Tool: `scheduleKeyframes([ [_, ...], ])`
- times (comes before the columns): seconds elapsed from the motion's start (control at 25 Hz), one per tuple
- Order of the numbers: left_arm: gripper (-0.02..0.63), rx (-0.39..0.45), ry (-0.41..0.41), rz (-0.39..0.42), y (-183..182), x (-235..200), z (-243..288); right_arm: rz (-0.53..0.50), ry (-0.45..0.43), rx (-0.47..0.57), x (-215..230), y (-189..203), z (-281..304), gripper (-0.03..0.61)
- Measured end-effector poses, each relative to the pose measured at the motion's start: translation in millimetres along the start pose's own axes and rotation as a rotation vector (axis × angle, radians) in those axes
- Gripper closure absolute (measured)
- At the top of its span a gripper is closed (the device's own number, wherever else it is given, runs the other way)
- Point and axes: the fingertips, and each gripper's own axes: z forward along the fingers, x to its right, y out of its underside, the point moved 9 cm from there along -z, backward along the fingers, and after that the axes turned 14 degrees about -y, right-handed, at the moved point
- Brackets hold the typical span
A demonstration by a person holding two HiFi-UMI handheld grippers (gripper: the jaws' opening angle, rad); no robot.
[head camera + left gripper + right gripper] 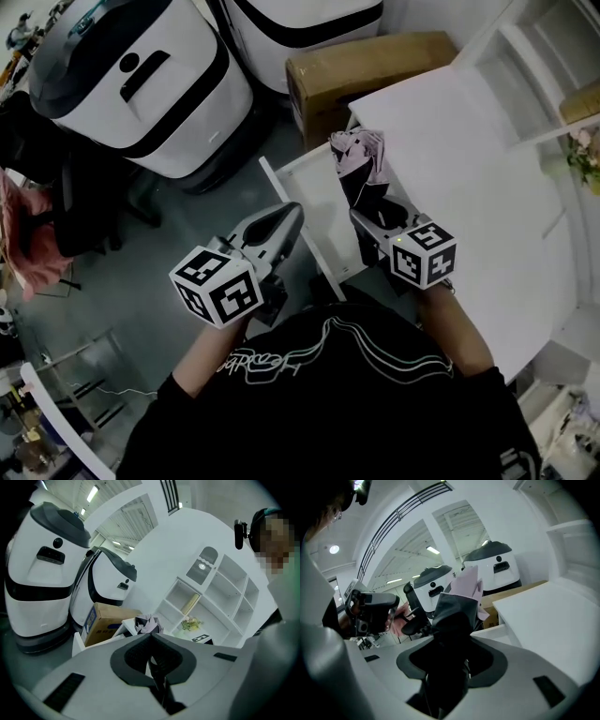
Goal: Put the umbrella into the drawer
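A folded umbrella (359,161), pink canopy above a dark sleeve, stands tilted in my right gripper (370,204), which is shut on its dark lower part. It hangs over the open white drawer (317,202) pulled out from the white table (469,178). The right gripper view shows the umbrella (458,603) filling the jaws of that gripper (452,639). My left gripper (289,214) hovers just left of the drawer's side wall, shut and holding nothing. From the left gripper (151,637) the umbrella's pink top (148,623) shows just beyond the meeting tips.
A cardboard box (366,64) sits on the floor behind the drawer. Two large white machines (150,84) stand at the back left. A dark office chair (84,206) is at the left. White shelves (544,66) with flowers (586,155) line the right.
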Motion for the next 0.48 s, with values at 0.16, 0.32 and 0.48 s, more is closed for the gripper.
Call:
scheduleKeyframes([
  [0.16, 0.594, -0.017, -0.025, -0.020, 3.4, -14.7, 6.4, -0.001, 0.015, -0.075, 20.2, 13.2, 25.2, 0.373],
  [0.32, 0.594, -0.022, -0.048, -0.033, 6.3, -27.1, 13.4, 0.003, 0.036, -0.143, 43.4, 30.0, 48.4, 0.373],
  [0.48, 0.594, -0.034, -0.061, -0.056, 12.0, -41.8, 19.7, 0.004, 0.064, -0.232, 65.1, 51.4, 74.3, 0.373],
])
